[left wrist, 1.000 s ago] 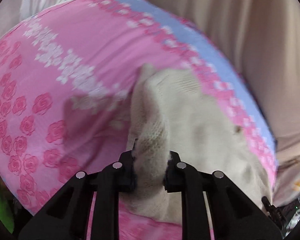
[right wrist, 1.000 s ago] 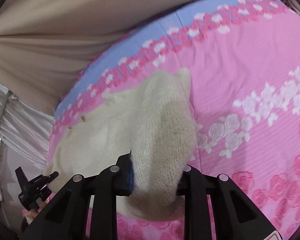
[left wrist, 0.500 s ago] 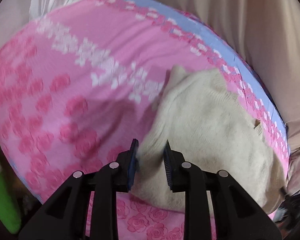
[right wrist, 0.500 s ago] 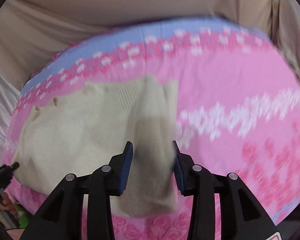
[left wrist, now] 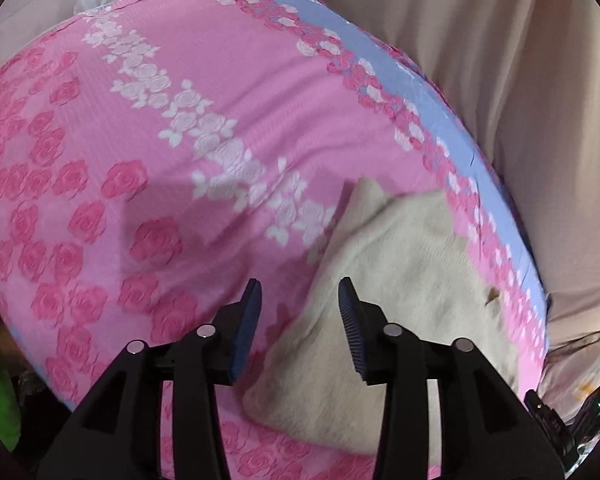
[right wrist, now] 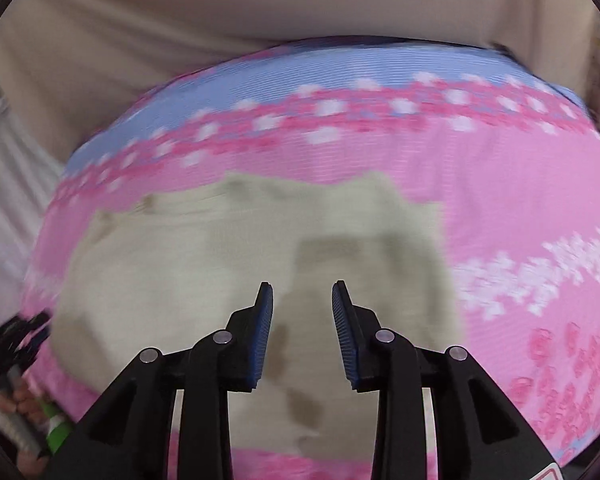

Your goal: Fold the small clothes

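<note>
I take the cream knitted garment (left wrist: 400,280) as my landmark: it lies flat on the pink rose-printed bedsheet (left wrist: 160,140), close to the sheet's blue border band (left wrist: 432,92) and the beige fabric backdrop (left wrist: 500,40) beyond it. My left gripper (left wrist: 299,298) hangs over the garment's left edge with its jaws spread and nothing pinched; they have just been opening, and only the cloth's edge and bare sheet show in the gap below them. My right gripper (right wrist: 302,300) sits over the middle of the garment, jaws parted and empty; they have just been narrowing a little, yet no knit is between the pads. The fold looks laid but loose to me: a corner of the garment pokes up at its far edge, and the right wrist view is smeared, so I cannot judge how square the layers sit. The main risk I see is the soft knit springing back or sliding on the smooth sheet once I reach in again. If I close the left gripper here I may catch only one layer, or pinch the sheet along with the edge and drag everything askew. Coming in fast with the right gripper could snag the loose knit on the ribbed pads and pull the fold open.
</note>
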`<state>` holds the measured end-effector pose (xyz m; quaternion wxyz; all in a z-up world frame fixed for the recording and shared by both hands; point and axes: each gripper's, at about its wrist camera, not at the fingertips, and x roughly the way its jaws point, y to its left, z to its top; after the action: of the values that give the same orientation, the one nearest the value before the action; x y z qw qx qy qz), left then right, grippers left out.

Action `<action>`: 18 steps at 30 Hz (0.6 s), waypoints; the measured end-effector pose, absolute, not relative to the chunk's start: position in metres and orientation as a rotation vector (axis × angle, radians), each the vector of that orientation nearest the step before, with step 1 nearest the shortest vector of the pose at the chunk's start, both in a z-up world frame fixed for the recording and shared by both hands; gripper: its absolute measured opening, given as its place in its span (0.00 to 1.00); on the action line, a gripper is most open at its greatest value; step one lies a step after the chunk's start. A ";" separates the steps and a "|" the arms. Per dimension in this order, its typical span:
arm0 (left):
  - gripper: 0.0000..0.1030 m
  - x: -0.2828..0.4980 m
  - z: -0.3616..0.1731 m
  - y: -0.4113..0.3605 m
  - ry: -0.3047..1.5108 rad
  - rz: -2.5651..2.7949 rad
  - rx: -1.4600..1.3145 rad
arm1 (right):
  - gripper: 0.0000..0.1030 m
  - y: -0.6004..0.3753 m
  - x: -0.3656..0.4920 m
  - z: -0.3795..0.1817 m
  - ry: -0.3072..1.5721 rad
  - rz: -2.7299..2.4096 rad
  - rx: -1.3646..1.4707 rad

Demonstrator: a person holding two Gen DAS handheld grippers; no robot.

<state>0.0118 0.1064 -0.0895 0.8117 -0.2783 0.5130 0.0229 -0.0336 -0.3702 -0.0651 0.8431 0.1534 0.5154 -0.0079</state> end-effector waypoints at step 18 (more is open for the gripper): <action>0.12 0.043 -0.120 0.084 1.211 -0.239 -0.760 | 0.30 -0.265 0.035 -0.096 1.247 0.043 0.189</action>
<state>0.0430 0.0836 -0.1196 0.7488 -0.3477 0.5537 -0.1093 0.0349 -0.2654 -0.0962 0.8074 0.0883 0.5830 0.0202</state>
